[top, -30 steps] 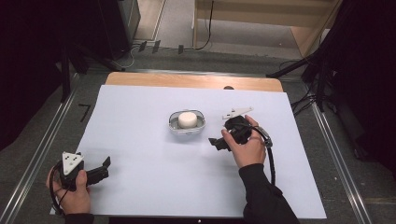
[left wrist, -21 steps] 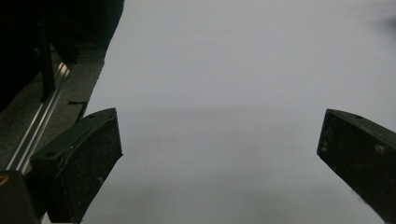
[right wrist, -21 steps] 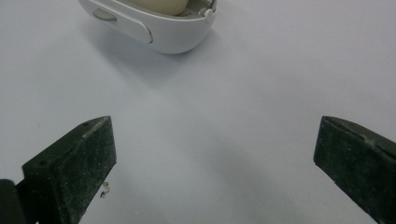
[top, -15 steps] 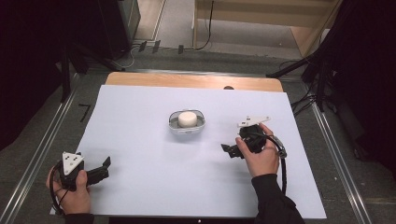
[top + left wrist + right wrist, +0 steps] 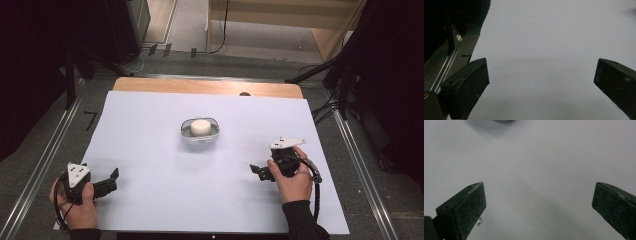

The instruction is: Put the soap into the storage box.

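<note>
My left tongs (image 5: 111, 179): black, grey three-cornered plate with dark dots on top. My right tongs (image 5: 257, 170): black, pale grey plate, black cable. Bench (image 5: 150, 130): plain white sheet, no pattern; bare strip of tan wood along far edge. Container (image 5: 200, 138): clear, whitish rim. Puck inside (image 5: 200, 127): cream-white, plain.

Clear dish (image 5: 503, 120) cut off by the top edge of the right gripper view, blurred to a pale smear, white round item (image 5: 200, 127) inside the dish too small to identify from the high view, 2 jaws of each gripper clipped at the bottom edges.
</note>
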Action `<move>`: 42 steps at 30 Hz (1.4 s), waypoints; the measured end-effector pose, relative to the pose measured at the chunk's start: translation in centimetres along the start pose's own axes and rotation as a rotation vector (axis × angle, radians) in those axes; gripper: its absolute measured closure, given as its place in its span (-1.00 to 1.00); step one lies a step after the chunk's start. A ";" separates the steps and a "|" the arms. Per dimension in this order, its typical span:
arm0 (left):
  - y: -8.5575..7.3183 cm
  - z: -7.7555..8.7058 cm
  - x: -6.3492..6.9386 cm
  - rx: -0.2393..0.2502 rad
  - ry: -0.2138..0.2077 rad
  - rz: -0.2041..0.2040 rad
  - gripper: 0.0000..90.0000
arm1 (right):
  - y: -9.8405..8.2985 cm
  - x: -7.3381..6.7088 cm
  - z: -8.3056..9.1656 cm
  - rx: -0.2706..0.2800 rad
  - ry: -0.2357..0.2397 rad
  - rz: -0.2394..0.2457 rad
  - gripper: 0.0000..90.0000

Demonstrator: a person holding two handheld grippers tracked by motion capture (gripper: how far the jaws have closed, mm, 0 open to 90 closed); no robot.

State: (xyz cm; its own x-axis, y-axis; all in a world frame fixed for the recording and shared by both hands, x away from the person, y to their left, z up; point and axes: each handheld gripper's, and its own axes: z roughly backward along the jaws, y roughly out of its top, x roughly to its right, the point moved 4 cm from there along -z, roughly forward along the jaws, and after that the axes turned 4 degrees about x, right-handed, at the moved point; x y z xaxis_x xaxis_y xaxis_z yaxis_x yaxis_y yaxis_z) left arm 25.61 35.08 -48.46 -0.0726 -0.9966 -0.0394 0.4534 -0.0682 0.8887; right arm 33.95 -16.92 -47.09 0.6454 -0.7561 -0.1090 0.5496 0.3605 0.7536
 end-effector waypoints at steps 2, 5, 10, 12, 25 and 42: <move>0.0 0.0 0.0 -0.003 -0.001 -0.005 -1.00 | -0.5 0.3 0.3 0.006 -0.002 -0.006 -1.00; 0.0 0.0 0.0 -0.002 0.000 -0.007 -1.00 | -1.0 0.6 0.5 0.005 -0.007 -0.015 -1.00; 0.0 0.0 0.1 -0.002 0.002 -0.013 -1.00 | -2.7 1.4 1.4 0.017 -0.023 -0.037 -1.00; 0.0 0.0 0.1 -0.004 0.001 -0.012 -1.00 | -3.0 1.6 1.6 0.019 -0.029 -0.036 -1.00; 0.0 0.0 0.0 -0.006 -0.002 -0.008 -1.00 | -6.7 3.6 4.1 0.069 -0.057 -0.121 -1.00; 0.0 0.0 0.0 -0.006 -0.001 -0.009 -1.00 | -10.9 5.8 7.6 0.106 -0.119 -0.188 -1.00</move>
State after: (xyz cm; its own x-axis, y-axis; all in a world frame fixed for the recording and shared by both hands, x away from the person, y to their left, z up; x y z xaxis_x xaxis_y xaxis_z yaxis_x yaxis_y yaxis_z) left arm 25.65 35.04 -48.48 -0.0773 -0.9959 -0.0470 0.4577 -0.0774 0.8857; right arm 27.65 -29.43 -51.02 0.4668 -0.8656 -0.1813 0.5909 0.1527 0.7921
